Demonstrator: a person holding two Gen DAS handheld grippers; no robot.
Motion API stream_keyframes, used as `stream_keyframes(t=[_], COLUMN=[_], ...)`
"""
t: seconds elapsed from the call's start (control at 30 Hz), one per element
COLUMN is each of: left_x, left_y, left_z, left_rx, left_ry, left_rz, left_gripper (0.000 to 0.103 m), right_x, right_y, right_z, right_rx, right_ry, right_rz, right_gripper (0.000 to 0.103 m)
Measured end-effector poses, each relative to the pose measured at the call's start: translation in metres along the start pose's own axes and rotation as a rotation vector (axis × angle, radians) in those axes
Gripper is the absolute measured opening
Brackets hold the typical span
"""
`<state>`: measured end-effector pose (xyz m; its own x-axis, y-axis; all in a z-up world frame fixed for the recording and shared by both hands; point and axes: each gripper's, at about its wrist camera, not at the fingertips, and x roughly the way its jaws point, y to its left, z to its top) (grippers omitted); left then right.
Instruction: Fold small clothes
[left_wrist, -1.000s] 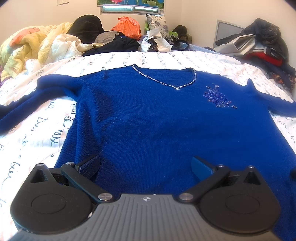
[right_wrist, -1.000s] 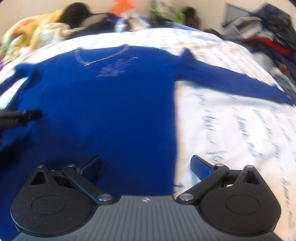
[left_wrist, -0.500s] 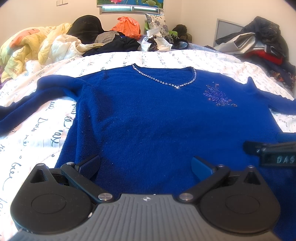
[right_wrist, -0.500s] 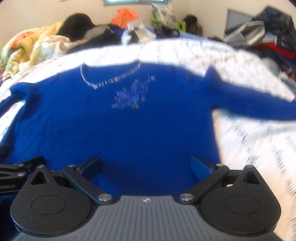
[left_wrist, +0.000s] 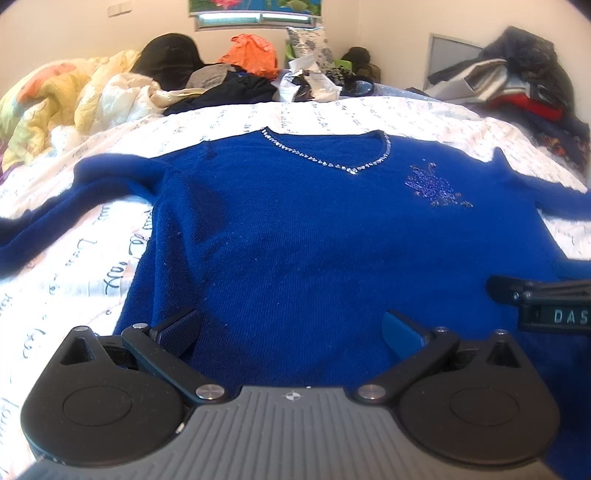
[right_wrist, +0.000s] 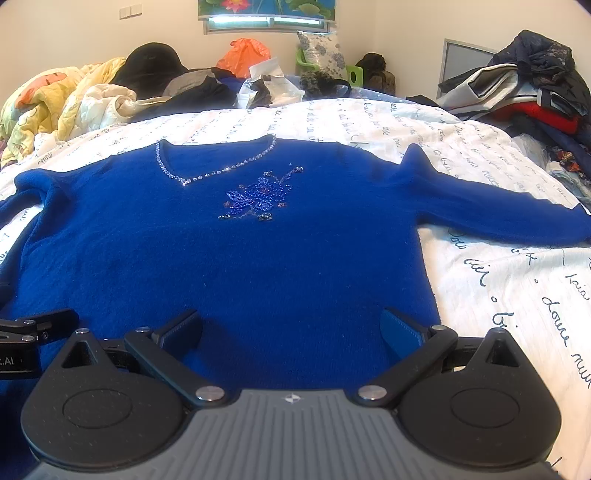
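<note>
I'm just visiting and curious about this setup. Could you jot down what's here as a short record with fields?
Garment: blue sweater, spread flat, front up, not folded yet
Sleeves: both stretched out sideways
Trim: beaded neckline, beaded flower
Surface: bed sheet, white with handwriting print
Left hand-held gripper: open, over the sweater's lower part
Right hand-held gripper: open, over the sweater's lower part
Background: piles of clothes

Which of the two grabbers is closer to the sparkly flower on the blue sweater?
Right. The flower lies straight ahead of the right hand-held gripper; from the left hand-held gripper it sits off to the right.
</note>
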<state>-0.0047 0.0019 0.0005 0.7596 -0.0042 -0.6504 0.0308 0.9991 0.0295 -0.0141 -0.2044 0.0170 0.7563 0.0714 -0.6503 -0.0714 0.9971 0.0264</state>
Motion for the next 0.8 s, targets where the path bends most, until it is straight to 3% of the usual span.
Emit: stream_keyframes(t=[0.3, 0.43, 0.67, 0.8], left_x=[-0.002, -0.007, -0.012, -0.008], left_y=[0.003, -0.009, 0.000, 0.029], left_z=[-0.005, -0.006, -0.010, -0.005], left_rx=[0.028, 0.146, 0.255, 0.108], left_ry=[-0.030, -0.082, -0.116, -0.037], left_rz=[0.001, 0.059, 0.112, 0.040], left_gripper=[0.103, 0.103, 0.103, 0.103], right_x=[0.000, 0.000, 0.000, 0.000], right_y=[0.000, 0.000, 0.000, -0.001], right_z=[0.000, 0.000, 0.000, 0.000], right_rx=[0.000, -0.001, 0.000, 0.001], right_ry=[0.000, 0.000, 0.000, 0.000], right_rz=[0.000, 0.000, 0.000, 0.001], right_gripper=[0.103, 0.103, 0.103, 0.103])
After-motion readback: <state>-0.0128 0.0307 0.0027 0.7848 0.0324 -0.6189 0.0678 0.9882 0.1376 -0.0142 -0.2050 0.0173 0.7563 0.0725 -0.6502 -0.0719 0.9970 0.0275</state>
